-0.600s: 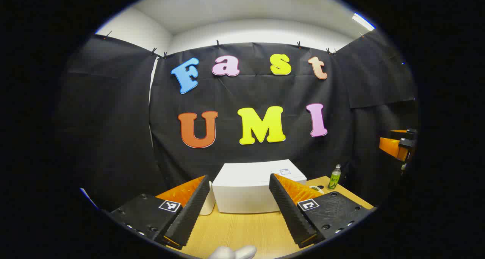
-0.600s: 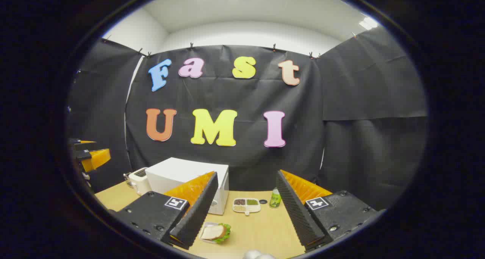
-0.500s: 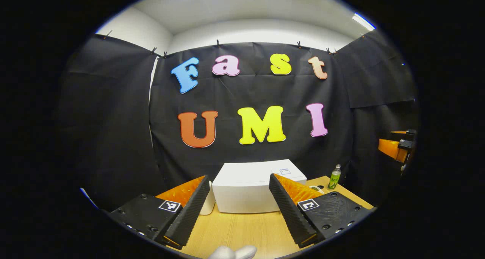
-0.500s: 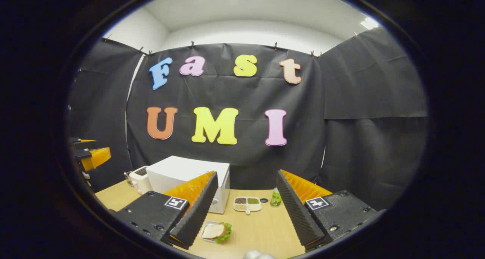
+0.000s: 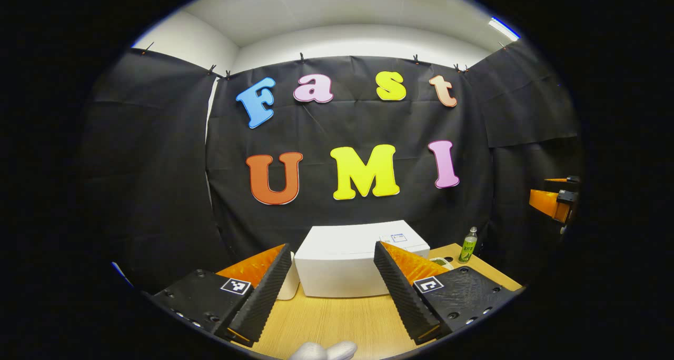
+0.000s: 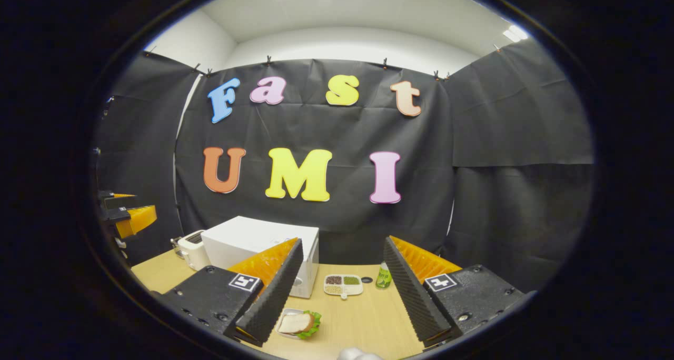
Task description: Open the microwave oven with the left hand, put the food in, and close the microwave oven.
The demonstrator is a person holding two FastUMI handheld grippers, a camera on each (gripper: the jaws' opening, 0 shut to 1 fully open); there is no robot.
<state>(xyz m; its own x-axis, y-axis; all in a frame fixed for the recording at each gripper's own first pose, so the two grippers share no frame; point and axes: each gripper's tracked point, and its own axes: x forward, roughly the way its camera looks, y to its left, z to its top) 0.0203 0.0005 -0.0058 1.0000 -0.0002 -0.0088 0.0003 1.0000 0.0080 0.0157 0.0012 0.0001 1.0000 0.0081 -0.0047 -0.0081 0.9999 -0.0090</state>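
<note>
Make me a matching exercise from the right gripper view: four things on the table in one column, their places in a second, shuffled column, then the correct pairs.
Things:
1. microwave oven
2. sandwich
3. divided dish
4. green bottle

Places:
A. on a small plate nearest the camera, by the right gripper's left finger
B. white box at the back left of the table
C. standing just right of the compartment dish
D. between the white box and the bottle

Pairs: 1-B, 2-A, 3-D, 4-C
</note>
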